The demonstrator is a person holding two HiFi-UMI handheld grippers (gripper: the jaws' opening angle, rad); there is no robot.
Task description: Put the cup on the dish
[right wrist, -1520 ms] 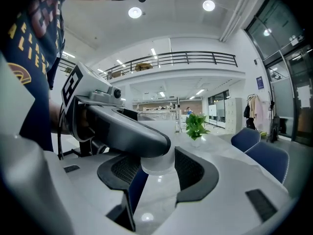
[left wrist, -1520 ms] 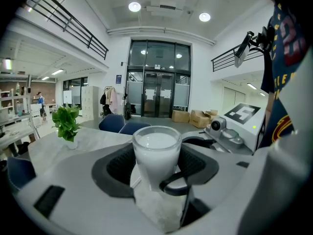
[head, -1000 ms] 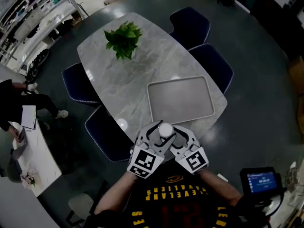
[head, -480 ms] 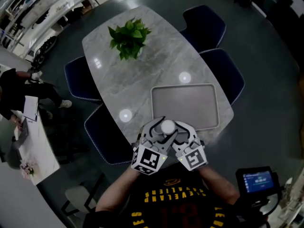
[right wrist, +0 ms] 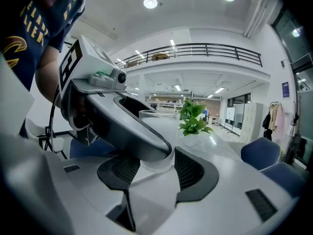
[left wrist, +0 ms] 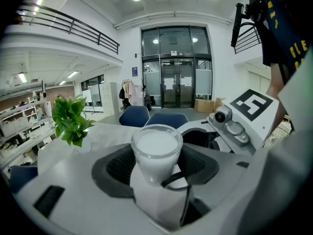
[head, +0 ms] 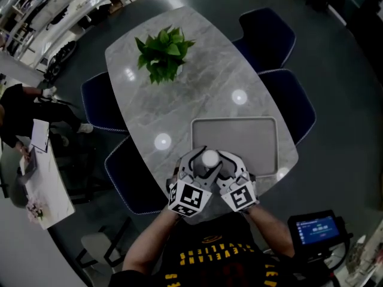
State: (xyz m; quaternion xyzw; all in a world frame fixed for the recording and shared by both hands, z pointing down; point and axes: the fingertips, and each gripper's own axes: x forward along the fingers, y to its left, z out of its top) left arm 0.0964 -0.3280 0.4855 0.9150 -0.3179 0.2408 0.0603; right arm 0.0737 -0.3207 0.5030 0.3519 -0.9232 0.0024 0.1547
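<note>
A small white cup (head: pixel 209 158) is held upright between both grippers, just above the near left part of the grey tray-like dish (head: pixel 245 133) on the marble table. My left gripper (head: pixel 200 161) and right gripper (head: pixel 219 161) meet on it from either side. In the left gripper view the cup (left wrist: pixel 156 148) stands between that gripper's (left wrist: pixel 156 169) dark pads, full of something white. In the right gripper view the cup (right wrist: pixel 159 116) sits between that gripper's (right wrist: pixel 155 168) pads, partly hidden by the left gripper's jaw, which lies across it.
A potted green plant (head: pixel 163 52) stands at the far end of the table (head: pixel 179 109). Dark blue chairs (head: pixel 270 34) line both long sides. A person (head: pixel 18 109) sits at the left by a white desk. A lit screen (head: pixel 313 229) is at the lower right.
The grippers and cup have gone from the table's near edge forward over the near part of the dish. Both jaws have kept their hold.
</note>
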